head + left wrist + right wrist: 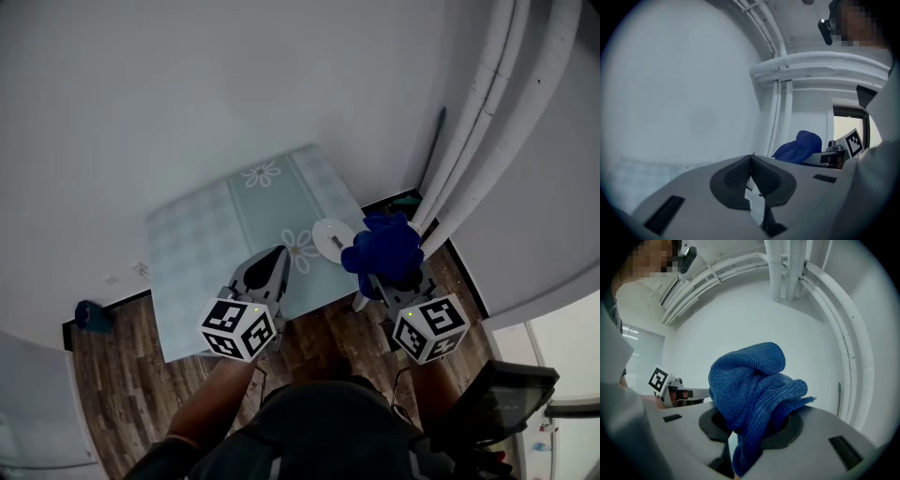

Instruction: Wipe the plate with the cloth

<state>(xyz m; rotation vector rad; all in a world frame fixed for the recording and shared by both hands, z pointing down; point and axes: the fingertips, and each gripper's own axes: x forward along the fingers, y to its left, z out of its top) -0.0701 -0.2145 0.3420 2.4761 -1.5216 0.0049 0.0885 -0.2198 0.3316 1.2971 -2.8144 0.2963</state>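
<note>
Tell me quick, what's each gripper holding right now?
Left gripper: closed, empty.
Right gripper: closed on the blue cloth.

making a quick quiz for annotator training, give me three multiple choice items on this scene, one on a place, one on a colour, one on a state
1. Where does the plate lie?
A. in a sink
B. on the patterned table cover, near its right edge
C. on a chair

2. What colour is the cloth?
A. blue
B. yellow
C. white

3. How does the left claw stand?
A. wide open
B. shut on a spoon
C. shut with nothing held

Answers:
1 B: the head view shows the white plate resting on the flowered cover.
2 A: the cloth clamped in the right claw is plainly blue.
3 C: the left gripper view shows its pads meeting with nothing between them.
</note>
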